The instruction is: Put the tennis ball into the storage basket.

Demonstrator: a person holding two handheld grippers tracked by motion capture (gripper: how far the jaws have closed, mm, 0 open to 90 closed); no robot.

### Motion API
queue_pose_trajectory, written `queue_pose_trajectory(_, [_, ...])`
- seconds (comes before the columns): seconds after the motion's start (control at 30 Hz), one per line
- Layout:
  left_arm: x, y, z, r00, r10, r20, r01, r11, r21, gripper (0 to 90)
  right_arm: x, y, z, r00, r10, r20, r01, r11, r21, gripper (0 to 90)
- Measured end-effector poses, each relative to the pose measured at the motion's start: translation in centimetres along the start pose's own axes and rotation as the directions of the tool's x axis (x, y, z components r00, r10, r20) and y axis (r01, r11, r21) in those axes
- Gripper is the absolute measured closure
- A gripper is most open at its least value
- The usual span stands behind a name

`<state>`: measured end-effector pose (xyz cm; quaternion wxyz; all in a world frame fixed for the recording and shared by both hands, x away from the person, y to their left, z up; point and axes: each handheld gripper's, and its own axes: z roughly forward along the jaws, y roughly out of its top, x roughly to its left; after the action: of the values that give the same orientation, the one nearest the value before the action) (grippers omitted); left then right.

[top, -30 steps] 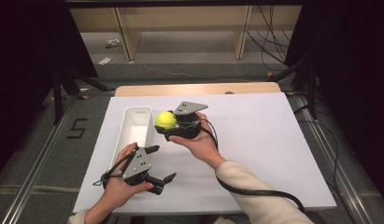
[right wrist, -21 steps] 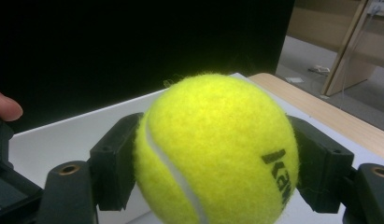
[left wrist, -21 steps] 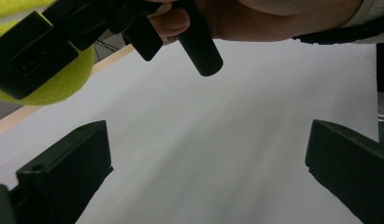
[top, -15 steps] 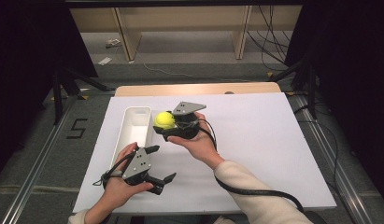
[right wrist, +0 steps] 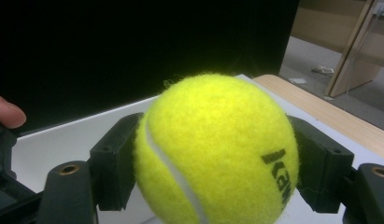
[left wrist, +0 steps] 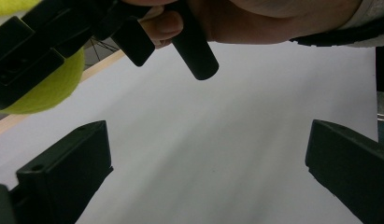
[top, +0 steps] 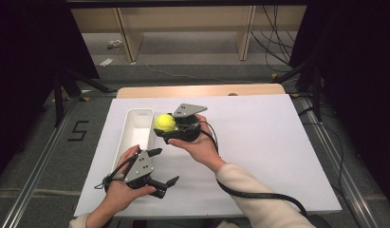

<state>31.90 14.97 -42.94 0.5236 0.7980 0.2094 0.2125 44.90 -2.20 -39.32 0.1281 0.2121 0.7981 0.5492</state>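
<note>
Right gripper [top: 160,133] clamps tennis ball [top: 165,123] | left gripper [top: 160,166] agape, idle near me | I'd carry left over white bin [top: 135,137], lower, then release.

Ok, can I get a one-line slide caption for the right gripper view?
Right claw shut on a yellow tennis ball, held above the white table.
</note>
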Motion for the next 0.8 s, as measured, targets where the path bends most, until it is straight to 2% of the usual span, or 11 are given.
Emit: queue_pose_trajectory(0.8, [-0.02,0.01,-0.02,1.0,0.002,0.0,-0.002,1.0,0.001,0.0,0.07,0.38,0.54,1.0,-0.002,0.001,0.002,1.0,0.001,26.6])
